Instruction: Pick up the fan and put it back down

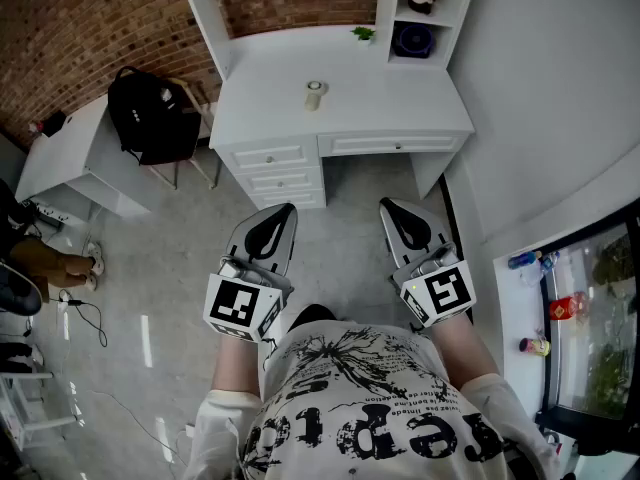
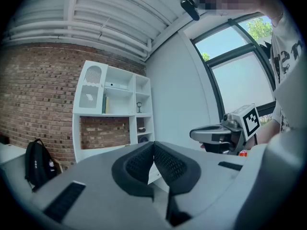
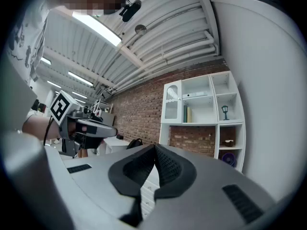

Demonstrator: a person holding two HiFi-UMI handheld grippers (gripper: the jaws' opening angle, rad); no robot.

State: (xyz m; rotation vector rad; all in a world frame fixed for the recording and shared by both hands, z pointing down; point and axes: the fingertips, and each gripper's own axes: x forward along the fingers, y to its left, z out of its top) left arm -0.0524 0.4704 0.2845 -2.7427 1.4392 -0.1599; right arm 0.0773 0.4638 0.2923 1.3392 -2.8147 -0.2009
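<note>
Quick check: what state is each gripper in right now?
Left gripper: jaws shut, nothing between them.
Right gripper: jaws shut, nothing between them.

White desk (image 1: pixel 380 108) bears a small cylinder (image 1: pixel 315 95) (pale, upright).

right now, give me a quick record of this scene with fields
left gripper: shut, empty, short of the desk
right gripper: shut, empty, short of the desk
desk: white, with drawers and a shelf hutch
on desk: small pale cylinder, small green plant
lower right cubby: round dark blue thing, probably the fan
left of desk: black backpack
task: not begun
</note>
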